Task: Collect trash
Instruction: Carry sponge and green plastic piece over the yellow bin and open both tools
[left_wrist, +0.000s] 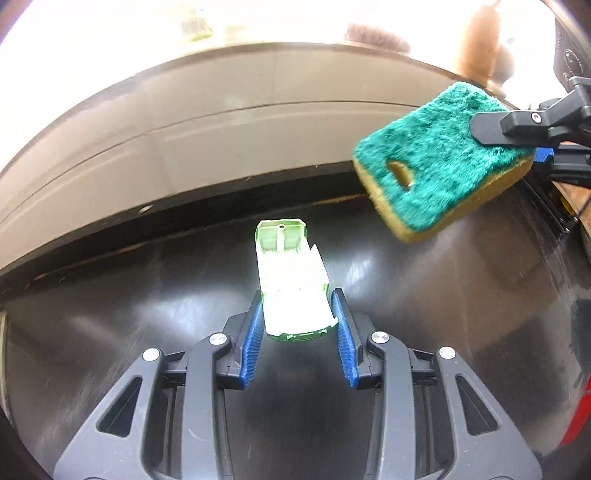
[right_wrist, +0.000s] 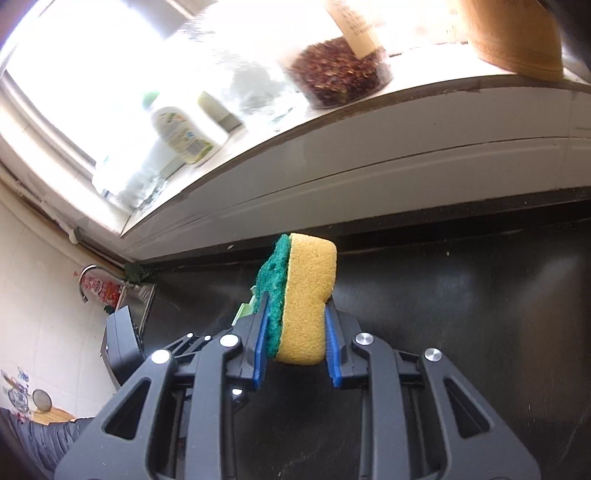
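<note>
No legible text for you here.
Your right wrist view shows printed labels on the white bottle (right_wrist: 183, 134) and jar (right_wrist: 341, 55); both too blurred to read.

My left fingers (left_wrist: 258, 325) pinch a pale green plastic box (left_wrist: 291, 284) above the black desk (left_wrist: 147, 295), while my right fingers (right_wrist: 330, 347) clamp a tilted green-and-yellow sponge (right_wrist: 303, 299) aloft.

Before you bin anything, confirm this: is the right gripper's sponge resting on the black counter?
No. In the left wrist view the sponge hangs above the black counter, clamped in the right gripper.
</note>
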